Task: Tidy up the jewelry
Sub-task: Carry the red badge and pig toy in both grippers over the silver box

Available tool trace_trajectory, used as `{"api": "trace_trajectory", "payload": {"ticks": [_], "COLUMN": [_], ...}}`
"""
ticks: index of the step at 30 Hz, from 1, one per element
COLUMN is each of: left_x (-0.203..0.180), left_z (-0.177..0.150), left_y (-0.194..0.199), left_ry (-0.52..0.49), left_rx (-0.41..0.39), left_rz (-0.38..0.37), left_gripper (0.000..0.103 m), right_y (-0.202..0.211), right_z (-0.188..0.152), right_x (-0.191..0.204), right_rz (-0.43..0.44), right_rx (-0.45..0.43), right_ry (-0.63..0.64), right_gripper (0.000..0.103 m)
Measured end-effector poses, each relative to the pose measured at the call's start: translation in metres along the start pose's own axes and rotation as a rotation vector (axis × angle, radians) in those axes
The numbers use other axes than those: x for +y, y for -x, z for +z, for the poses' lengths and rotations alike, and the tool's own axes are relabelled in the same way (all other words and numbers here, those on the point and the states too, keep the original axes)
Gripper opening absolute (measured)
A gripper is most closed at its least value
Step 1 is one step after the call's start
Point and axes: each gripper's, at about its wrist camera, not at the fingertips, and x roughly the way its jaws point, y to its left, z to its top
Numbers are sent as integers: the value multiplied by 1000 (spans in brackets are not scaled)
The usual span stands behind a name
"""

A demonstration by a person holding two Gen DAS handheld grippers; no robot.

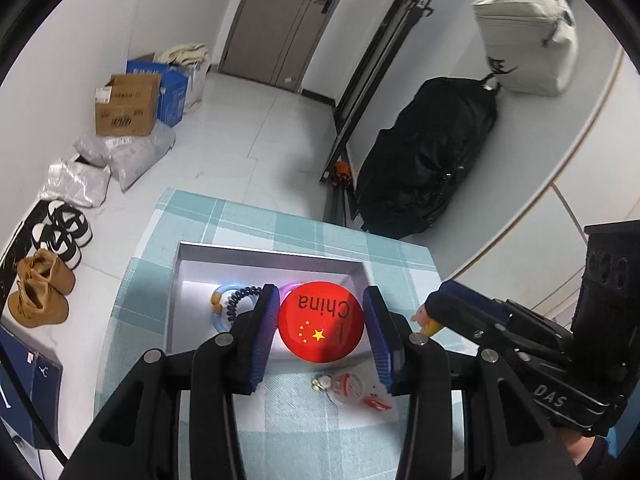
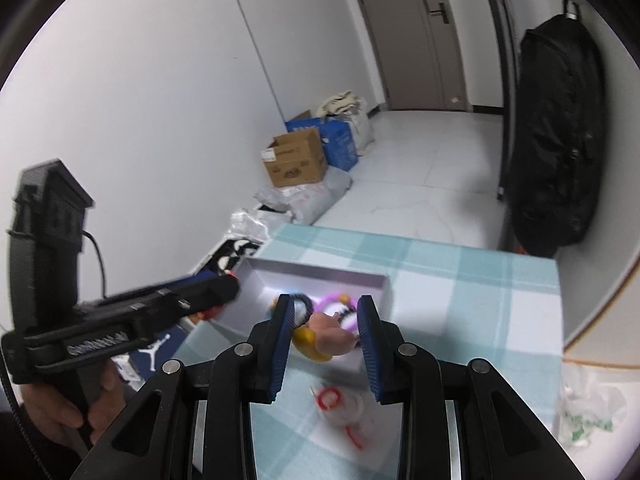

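Holding: left gripper (image 1: 320,322) has a red round badge (image 1: 320,320) between its jaws; both pads sit against its rim, so it reads as gripped.
Right gripper (image 2: 325,330): jaws closed on a small pink-and-yellow figure charm (image 2: 324,338).
Badge place: in the air over the near side of the white box (image 1: 180,300), which stands on the checked worktop (image 1: 224,216).
Charm place: hanging over the near edge of the box, seen from the right wrist.
Box contents: a blue ring (image 1: 224,308) threaded with a dark coil band (image 1: 240,300), and a purple ring (image 2: 332,304) half hidden behind the held things.
Loose on worktop: a clear keyring piece with red marks (image 1: 348,390), just in front of the box.
Badge handling: judged light, stiff and smooth-faced; a rim grip can let it pivot or slip, so squeeze across the full width and keep it level.
Charm handling: judged light, rounded, perhaps a little soft; take it across the body, not by any loop.
Keyring handling: thin and flat on cloth, likely hard to get under; pinch at the metal ring (image 1: 320,383).
Risk: dropped pieces may bounce off the box wall.
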Motion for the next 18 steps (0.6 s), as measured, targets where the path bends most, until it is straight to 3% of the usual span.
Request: {"api": "trace_trajectory", "payload": {"ticks": [4,14,18], "left_x": [8,17,20], "left_z": [9,14,14], "left_y": [-16,-41,-47], "left_ry": [20,41,42], "left_rx": [26,101,103], "left_rz": [-10,-29,-1], "left_gripper": [37,37,37], "right_y": [-20,-55,-63], "right_z": [7,6,8], "right_x": [3,-16,-23], "right_rz": [-41,60,93], "right_rx": [12,31,32], "right_ry": [50,11,-30], "right_gripper": [31,31,31]}}
